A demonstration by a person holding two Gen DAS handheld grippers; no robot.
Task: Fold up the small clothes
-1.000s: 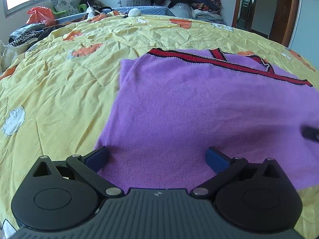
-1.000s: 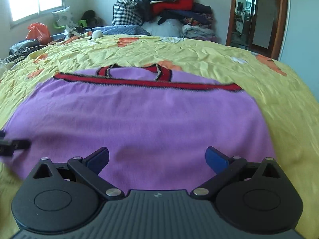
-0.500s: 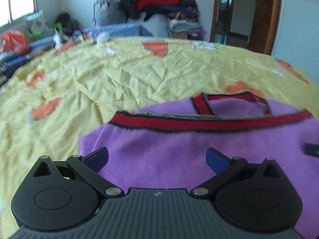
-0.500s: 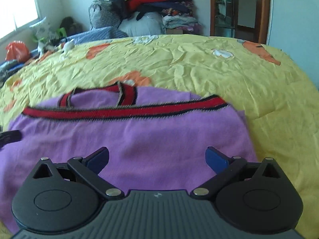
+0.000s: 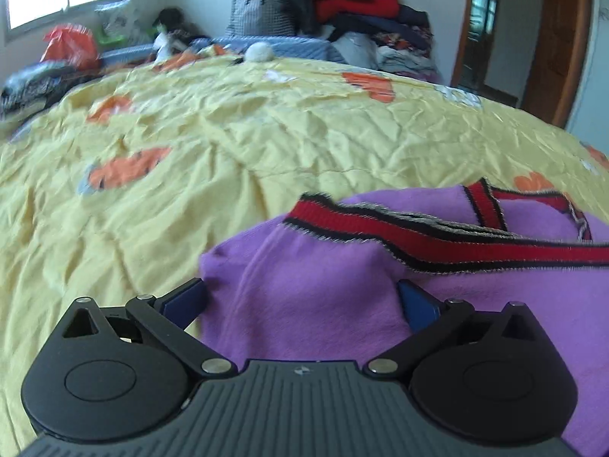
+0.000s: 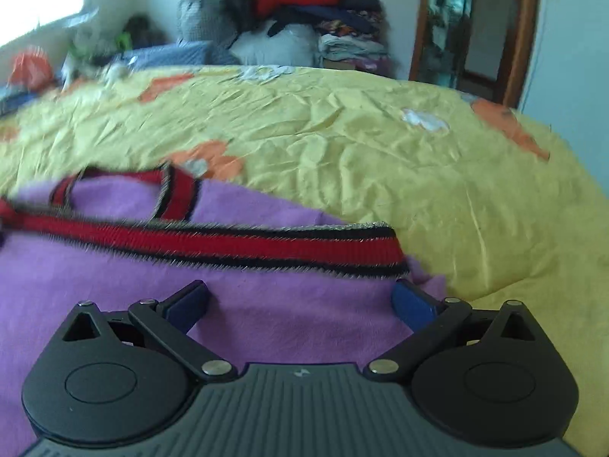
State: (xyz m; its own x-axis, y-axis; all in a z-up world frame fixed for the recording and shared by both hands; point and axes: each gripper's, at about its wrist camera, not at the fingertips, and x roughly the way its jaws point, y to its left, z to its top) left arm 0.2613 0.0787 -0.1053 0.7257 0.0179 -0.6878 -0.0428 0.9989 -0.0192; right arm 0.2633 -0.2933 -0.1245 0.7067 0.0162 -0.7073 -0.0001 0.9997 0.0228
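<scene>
A purple knit garment (image 5: 316, 297) with a red and black striped band (image 5: 437, 236) lies on a yellow bedspread (image 5: 190, 144). My left gripper (image 5: 300, 301) is open, its blue fingers straddling the garment's rumpled left corner just below the band. In the right wrist view the same garment (image 6: 266, 304) and its band (image 6: 228, 242) show. My right gripper (image 6: 300, 301) is open over the garment's right corner, close under the band's right end. Whether the fingers touch the cloth is hidden.
The yellow bedspread (image 6: 418, 175) stretches far ahead with orange patches. A pile of folded clothes and bags (image 5: 342, 11) stands at the far end. A wooden door frame (image 6: 514, 34) is at the far right. Clutter and an orange bag (image 5: 70, 45) lie at the far left.
Both grippers have moved forward over the garment from its near hem up to the striped band. The left corner of the garment now looks rumpled. Both stay open.
</scene>
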